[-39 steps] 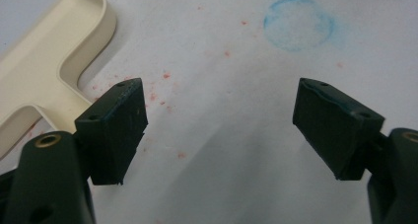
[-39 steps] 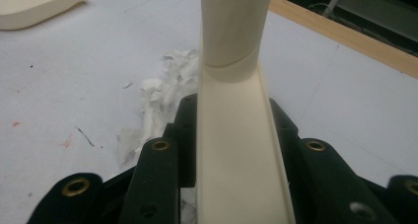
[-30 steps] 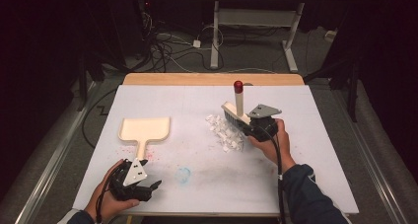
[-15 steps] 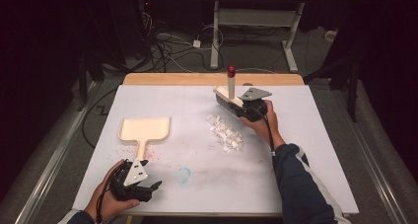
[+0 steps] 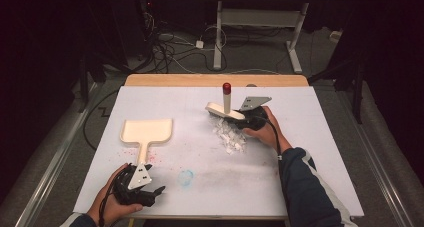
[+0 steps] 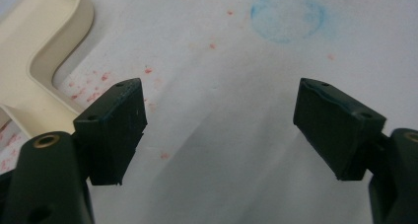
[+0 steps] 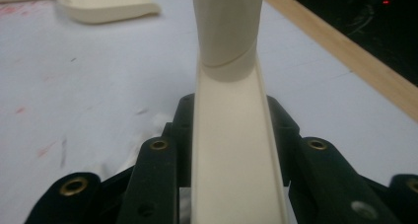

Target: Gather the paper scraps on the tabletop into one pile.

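Observation:
My right gripper (image 5: pixel 248 120) is shut on the cream brush (image 5: pixel 225 111), whose handle stands upright and ends in a red tip. The brush head rests at the far edge of a pile of white paper scraps (image 5: pixel 230 138). In the right gripper view the brush's back (image 7: pixel 231 145) runs straight up between the jaws of the right gripper (image 7: pixel 231 116). A cream dustpan (image 5: pixel 147 131) lies flat at the left, its handle pointing toward my left gripper (image 5: pixel 150 194). The left gripper (image 6: pixel 219 120) is open over bare table, with the dustpan (image 6: pixel 44 51) just beside it.
The white table cover (image 5: pixel 320 152) carries red speckles and a blue ring stain (image 5: pixel 186 177) near the front. A wooden strip (image 5: pixel 215 80) borders the far edge. Cables and a desk frame lie on the dark floor beyond.
The right gripper carried the brush toward the far edge, then down to the far side of the scraps, slightly left of where it began. The left gripper stayed put.

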### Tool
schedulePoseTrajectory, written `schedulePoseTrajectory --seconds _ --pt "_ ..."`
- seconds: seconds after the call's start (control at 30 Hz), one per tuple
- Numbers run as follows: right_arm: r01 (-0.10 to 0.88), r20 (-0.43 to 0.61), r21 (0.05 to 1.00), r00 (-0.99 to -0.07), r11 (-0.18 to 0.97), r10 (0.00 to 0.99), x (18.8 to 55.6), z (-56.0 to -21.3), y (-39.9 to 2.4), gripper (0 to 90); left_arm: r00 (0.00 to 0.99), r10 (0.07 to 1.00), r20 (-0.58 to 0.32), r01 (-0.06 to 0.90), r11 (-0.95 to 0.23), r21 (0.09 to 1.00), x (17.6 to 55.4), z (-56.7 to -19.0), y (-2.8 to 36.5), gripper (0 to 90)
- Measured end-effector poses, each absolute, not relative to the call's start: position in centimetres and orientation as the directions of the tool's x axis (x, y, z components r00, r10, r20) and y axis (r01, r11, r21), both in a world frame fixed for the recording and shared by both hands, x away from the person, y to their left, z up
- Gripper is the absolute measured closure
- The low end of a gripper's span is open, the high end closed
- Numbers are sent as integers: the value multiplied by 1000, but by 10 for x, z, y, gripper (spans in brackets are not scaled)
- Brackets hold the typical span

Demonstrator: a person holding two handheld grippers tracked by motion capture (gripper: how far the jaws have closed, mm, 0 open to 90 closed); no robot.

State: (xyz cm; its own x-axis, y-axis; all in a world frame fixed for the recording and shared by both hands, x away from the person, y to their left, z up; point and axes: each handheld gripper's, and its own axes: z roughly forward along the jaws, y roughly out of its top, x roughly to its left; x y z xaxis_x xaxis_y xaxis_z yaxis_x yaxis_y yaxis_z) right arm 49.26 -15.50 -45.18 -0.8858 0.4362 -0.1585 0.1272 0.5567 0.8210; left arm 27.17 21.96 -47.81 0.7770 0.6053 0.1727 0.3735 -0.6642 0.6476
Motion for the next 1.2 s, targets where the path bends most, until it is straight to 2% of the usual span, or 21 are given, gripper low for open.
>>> schedulePoseTrajectory --seconds 0.1,0.23,0.43,0.7,0.93,1.2 --pt "97 -167 797 -913 596 373 485 -449 -164 665 777 606 170 376 -663 647 272 -478 220 193" --pt "78 -150 802 -933 592 326 475 -443 -179 672 776 607 170 378 -664 645 272 -478 220 193" --pt "53 -167 804 -935 592 311 460 -443 -189 674 775 607 173 380 -667 641 272 -478 219 192" --pt "76 -164 860 -895 505 415 455 -433 -199 676 775 606 180 373 -668 644 271 -477 219 192" --pt "123 -180 867 -827 483 533 446 -425 -204 675 779 599 185 364 -673 644 270 -477 218 192" --pt "167 -121 906 -777 388 617 420 -405 -200 676 779 598 186 357 -668 653 269 -476 218 192"
